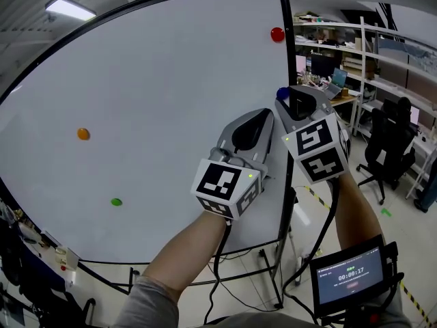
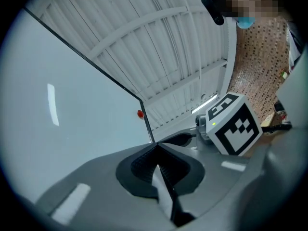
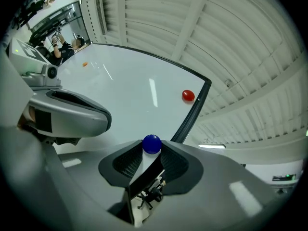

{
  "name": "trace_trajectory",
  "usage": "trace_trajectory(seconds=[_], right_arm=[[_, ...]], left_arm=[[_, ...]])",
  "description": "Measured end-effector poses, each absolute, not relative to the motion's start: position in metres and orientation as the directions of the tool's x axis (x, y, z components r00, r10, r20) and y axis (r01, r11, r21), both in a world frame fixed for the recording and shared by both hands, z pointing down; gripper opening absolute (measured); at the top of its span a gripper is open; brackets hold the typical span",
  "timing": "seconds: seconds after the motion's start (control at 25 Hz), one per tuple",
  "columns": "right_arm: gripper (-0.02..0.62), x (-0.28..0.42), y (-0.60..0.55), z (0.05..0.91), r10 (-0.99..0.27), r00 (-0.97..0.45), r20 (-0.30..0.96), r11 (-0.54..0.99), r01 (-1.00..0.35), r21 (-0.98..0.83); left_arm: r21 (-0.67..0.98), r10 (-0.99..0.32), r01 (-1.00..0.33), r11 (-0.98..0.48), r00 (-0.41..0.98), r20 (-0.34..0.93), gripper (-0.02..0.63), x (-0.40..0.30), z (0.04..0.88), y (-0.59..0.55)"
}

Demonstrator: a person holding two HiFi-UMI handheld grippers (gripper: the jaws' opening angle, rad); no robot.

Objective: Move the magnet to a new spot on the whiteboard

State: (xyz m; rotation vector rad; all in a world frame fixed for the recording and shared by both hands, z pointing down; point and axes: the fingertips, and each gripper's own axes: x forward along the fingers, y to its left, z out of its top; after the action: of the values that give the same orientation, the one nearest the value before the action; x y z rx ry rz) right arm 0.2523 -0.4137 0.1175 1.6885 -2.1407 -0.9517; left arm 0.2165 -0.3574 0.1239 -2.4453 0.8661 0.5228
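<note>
The whiteboard [image 1: 150, 115] stands tilted before me. A small blue magnet [image 3: 151, 144] sits between the tips of my right gripper [image 3: 151, 151], which is shut on it. In the head view the blue magnet [image 1: 282, 93] is level with the board's black right edge; I cannot tell whether it touches the board. My left gripper [image 2: 157, 147] is beside it, low on the board's right side, jaws together with nothing between them. Near the board's top right corner is a red magnet [image 1: 277, 34]. An orange magnet [image 1: 83, 134] and a green magnet [image 1: 116, 201] are on the left.
The board's stand [image 1: 273, 265] runs down to the floor below my arms. To the right are shelves [image 1: 382, 53], a desk with monitors and a black office chair [image 1: 386, 145]. A screen with a timer [image 1: 349, 275] hangs at my lower right.
</note>
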Motion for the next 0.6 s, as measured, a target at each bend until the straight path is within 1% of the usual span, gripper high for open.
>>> trace_trajectory(seconds=[0.12, 0.44, 0.6], right_arm=[[0.127, 0.243, -0.405, 0.12, -0.935, -0.303, -0.182, 0.129, -0.773, 0.622], [0.132, 0.244, -0.41, 0.123, -0.93, -0.311, -0.196, 0.125, -0.77, 0.626], [0.147, 0.247, -0.41, 0.121, -0.926, -0.316, -0.206, 0.13, -0.779, 0.613]], left_arm=[[-0.318, -0.474, -0.663, -0.678, 0.725, -0.5, 0.002, 0.207, 0.124, -0.347], [-0.309, -0.471, -0.659, -0.686, 0.725, -0.503, 0.002, 0.207, 0.131, -0.356], [-0.301, -0.469, -0.655, -0.693, 0.727, -0.502, 0.002, 0.209, 0.132, -0.36]])
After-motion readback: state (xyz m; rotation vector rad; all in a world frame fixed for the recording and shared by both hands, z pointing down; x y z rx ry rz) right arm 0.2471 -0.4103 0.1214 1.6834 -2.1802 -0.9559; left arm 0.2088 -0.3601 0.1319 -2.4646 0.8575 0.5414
